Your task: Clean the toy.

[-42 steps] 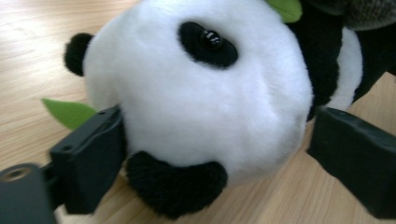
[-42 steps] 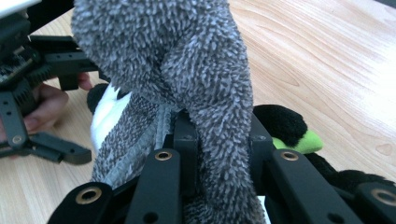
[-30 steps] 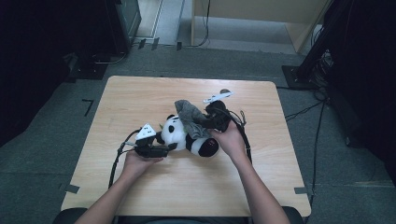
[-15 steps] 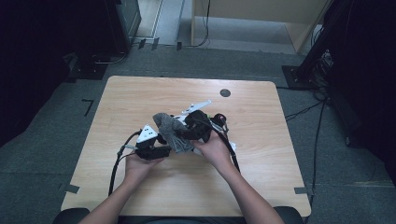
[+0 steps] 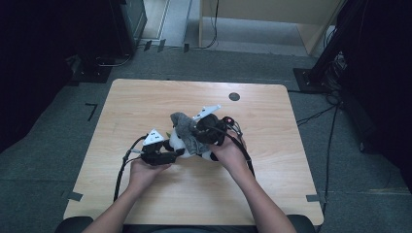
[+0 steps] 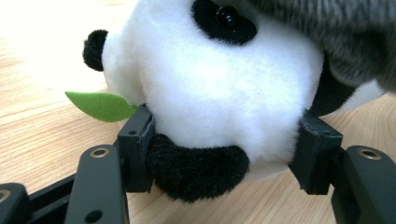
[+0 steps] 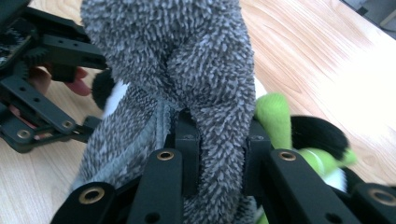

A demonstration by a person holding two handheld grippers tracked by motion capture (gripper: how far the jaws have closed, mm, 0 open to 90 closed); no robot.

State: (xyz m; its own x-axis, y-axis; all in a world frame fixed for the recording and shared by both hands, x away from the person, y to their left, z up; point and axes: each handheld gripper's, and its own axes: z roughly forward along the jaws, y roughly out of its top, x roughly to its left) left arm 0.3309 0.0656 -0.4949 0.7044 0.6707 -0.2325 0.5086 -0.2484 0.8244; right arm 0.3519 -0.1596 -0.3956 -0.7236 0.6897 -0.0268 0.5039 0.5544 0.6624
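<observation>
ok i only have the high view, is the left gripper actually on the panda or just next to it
Observer: On it. In the left gripper view the left gripper has its jaws pressed into both sides of the panda.
Operator: and the right one, got the grey cloth?
Observer: Yes. In the right gripper view the right gripper pinches a fold of the cloth between its jaws.
Operator: is the cloth over the panda's face
Observer: Partly. The left gripper view shows it over the top of the head, with one eye uncovered.
</observation>
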